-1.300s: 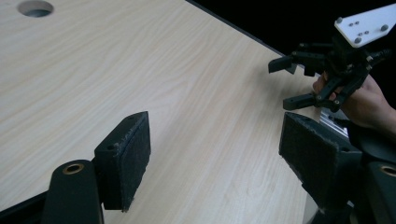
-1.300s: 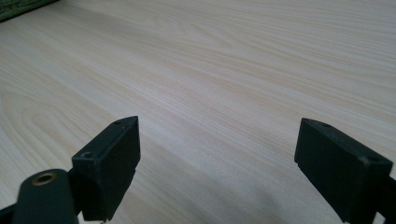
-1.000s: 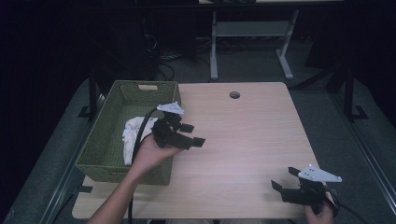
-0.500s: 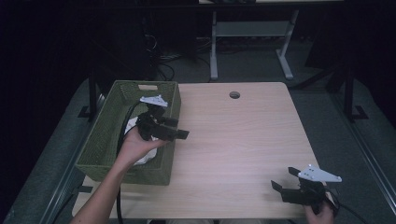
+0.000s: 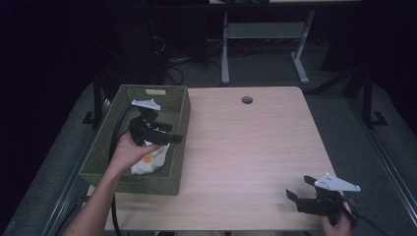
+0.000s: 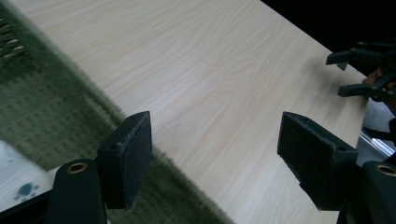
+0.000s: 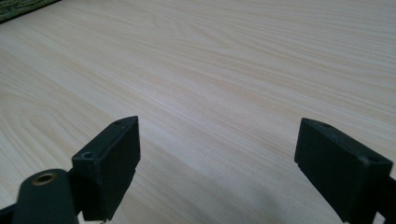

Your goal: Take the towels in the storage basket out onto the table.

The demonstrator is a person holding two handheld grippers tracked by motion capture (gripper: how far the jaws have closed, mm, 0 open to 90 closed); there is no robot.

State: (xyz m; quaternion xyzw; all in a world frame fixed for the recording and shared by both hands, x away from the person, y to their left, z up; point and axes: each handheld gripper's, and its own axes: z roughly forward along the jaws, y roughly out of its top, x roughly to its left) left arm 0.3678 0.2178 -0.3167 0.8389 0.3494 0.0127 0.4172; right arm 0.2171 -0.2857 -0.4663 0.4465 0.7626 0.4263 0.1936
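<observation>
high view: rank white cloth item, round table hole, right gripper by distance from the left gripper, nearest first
1. white cloth item: in the green basket, just below the left gripper on its own side.
2. round table hole: far edge of the table, up and to the right.
3. right gripper: near right corner of the table, across from the basket.

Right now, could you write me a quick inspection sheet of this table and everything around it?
Surface: pale wooden table with a round cable hole.
Job's things: green woven basket at the table's left edge, a white cloth inside.
Clutter: nothing seen.
Grippers: left gripper open above the basket; right gripper open at the near right corner, holding nothing.
Cables: a black cable trails from the left gripper.
Surroundings: dark floor, grey metal frame behind.
</observation>
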